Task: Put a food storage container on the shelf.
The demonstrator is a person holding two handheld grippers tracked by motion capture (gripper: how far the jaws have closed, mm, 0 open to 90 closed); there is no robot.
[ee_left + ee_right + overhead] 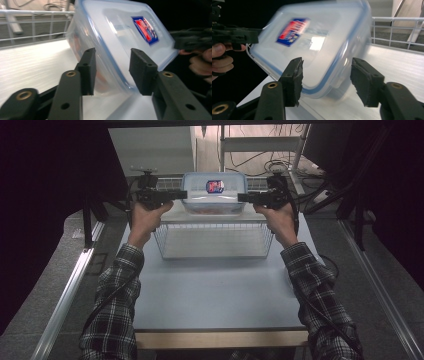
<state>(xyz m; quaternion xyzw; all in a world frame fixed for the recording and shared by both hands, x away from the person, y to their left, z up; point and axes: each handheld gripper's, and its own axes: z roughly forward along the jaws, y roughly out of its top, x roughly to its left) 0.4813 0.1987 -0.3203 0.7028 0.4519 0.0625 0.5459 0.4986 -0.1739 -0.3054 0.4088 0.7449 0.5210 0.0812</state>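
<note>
High view: clear plastic container [214,193] with blue-rimmed lid and red-and-blue label sitting at the far edge of the desk [215,285], just behind the white wire basket [214,240], between the two grippers. Left gripper [176,195] at the container's left end, right gripper [246,197] at its right end, both pointing inward and level. Wide bare desk surface between the basket and the near edge; forearms in plaid sleeves running along either side of it. Behind the container, a wire rail, cables and a shelf frame close in; dark panels to left and right.

Left gripper view: container [117,45] tilted, its lid edge passing between the jaws, pads [86,71] close to the rim but with a gap visible; released, not clamped. Wire rail [35,27] up left, other hand at the right edge.

Right gripper view: container [317,47] blurred, lower corner lying between the spread jaws, pads [293,80] standing clear of it; released too. White wire rail [397,30] behind on the right.
</note>
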